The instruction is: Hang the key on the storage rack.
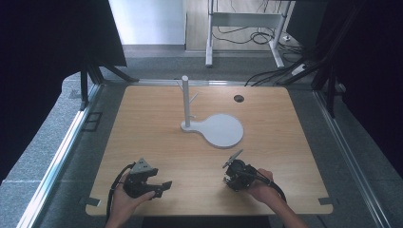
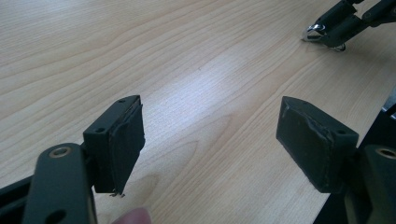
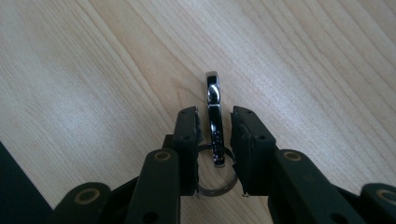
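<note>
A shiny metal clip [image 3: 213,93] with a thin key ring [image 3: 219,187] on it stands on edge between the jaws of my right gripper [image 3: 215,135], which is shut on it just above the wooden table [image 3: 93,93]. My right gripper [image 1: 229,175] sits low at the front right of the table. From the left gripper view, the clip [image 2: 315,31] glints at that gripper's tip. My left gripper [image 1: 162,187] rests at the front left, its jaws pointing right. My left gripper [image 2: 210,140] is open, with bare wood between its pads [image 2: 128,140].
A white stand [image 1: 186,102] with short side pegs rises from a round white base [image 1: 223,130] at the table's middle. A dark cable hole [image 1: 238,98] lies behind it. Black frame posts and floor cables surround the table.
</note>
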Demonstrator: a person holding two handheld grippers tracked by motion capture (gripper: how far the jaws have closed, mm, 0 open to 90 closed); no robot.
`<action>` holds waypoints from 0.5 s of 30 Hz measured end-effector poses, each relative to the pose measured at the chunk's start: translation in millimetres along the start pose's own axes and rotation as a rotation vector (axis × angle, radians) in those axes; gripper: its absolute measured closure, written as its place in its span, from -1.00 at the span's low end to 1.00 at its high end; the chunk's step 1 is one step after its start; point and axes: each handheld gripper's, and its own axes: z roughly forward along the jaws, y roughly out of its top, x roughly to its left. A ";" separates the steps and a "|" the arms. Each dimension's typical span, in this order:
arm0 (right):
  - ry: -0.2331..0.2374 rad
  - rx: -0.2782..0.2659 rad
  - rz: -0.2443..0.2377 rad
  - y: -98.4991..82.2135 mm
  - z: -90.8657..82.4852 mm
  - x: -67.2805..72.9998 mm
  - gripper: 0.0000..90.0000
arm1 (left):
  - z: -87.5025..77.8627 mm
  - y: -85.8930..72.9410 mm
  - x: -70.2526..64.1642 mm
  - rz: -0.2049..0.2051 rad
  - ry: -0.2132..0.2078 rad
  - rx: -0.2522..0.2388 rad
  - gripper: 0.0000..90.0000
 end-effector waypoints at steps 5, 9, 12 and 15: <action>-0.008 0.005 -0.010 0.0 1.1 1.9 0.75 | 0.2 -0.1 0.3 0.000 0.002 0.001 -0.47; -0.008 0.009 -0.014 0.1 1.2 3.7 0.86 | 1.3 -0.3 0.0 0.001 0.003 0.006 -0.47; -0.011 0.012 -0.015 0.2 1.1 4.2 0.87 | 1.3 -0.3 0.0 0.001 0.001 0.006 -0.47; 0.014 0.012 0.002 -0.2 1.0 1.1 0.87 | 0.9 -0.4 0.2 0.000 0.000 0.004 -0.46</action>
